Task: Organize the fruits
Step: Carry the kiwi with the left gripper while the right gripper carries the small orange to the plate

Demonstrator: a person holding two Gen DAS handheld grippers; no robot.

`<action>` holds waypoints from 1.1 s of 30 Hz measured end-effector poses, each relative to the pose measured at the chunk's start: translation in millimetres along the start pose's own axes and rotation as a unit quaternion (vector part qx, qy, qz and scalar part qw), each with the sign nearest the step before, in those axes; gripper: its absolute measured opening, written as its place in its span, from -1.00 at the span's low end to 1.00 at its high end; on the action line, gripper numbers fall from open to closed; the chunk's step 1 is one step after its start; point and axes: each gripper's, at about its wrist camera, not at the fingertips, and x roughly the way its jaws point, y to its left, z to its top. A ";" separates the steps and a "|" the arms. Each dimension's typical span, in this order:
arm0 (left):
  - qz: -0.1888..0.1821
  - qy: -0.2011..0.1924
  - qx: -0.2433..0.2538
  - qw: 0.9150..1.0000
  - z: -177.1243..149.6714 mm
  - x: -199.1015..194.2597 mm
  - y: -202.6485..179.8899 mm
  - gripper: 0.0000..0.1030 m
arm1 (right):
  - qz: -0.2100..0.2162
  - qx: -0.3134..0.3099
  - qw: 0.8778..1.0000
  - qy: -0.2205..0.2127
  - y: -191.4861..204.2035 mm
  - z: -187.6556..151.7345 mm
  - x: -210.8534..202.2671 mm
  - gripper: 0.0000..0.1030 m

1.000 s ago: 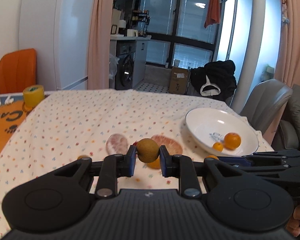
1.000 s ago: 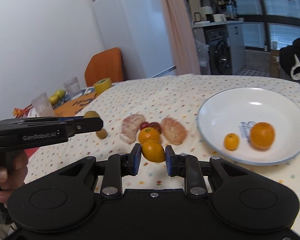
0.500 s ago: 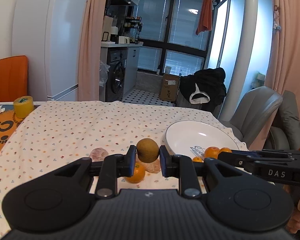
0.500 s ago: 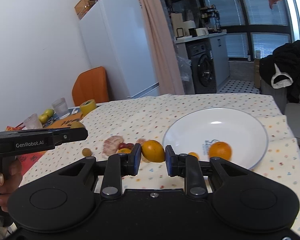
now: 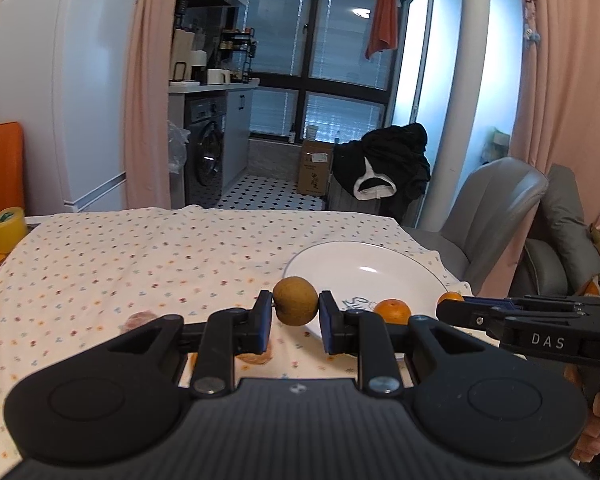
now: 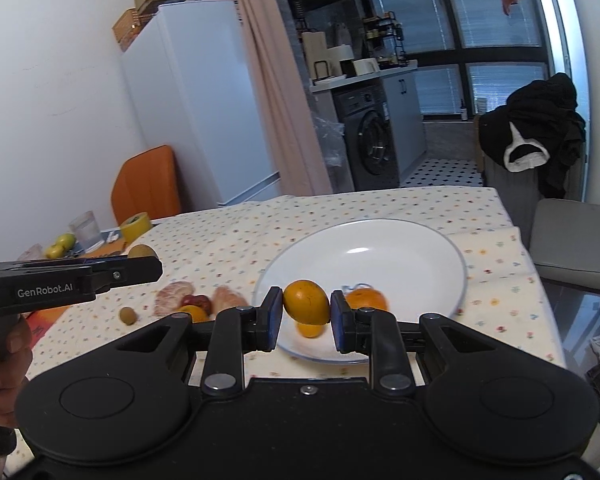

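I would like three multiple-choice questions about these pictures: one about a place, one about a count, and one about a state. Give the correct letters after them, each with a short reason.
1. Where does the roll of yellow tape stand?
A. on the white plate
B. near the table's edge, by the orange chair
C. on the washing machine

2. How many fruits already lie on the white plate?
A. none
B. two
C. five

3. What is the state of the left gripper?
A. shut on a brown fruit
B. open and empty
C. shut on a glass

Answers:
1. B: the tape stands just in front of the orange chair.
2. B: an orange and a smaller one show in the right wrist view.
3. A: the brown fruit sits between its two fingers.
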 end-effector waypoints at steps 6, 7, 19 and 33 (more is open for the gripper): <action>-0.003 0.011 0.010 1.000 3.8 20.5 -13.6 -0.56 | -0.009 0.011 1.000 0.000 -18.3 0.2 3.3 -0.54; -0.003 0.013 0.013 1.000 4.3 24.0 -16.0 -0.56 | -0.009 0.012 1.000 0.000 -20.5 0.3 3.2 -0.54; -0.009 0.040 0.032 0.999 1.3 64.0 -35.7 -0.56 | -0.019 0.015 1.000 0.010 -38.8 -3.7 17.9 -0.53; -0.025 0.060 0.029 0.997 -5.4 90.8 -39.0 -0.55 | -0.020 0.015 0.999 0.022 -43.8 -6.3 31.8 -0.42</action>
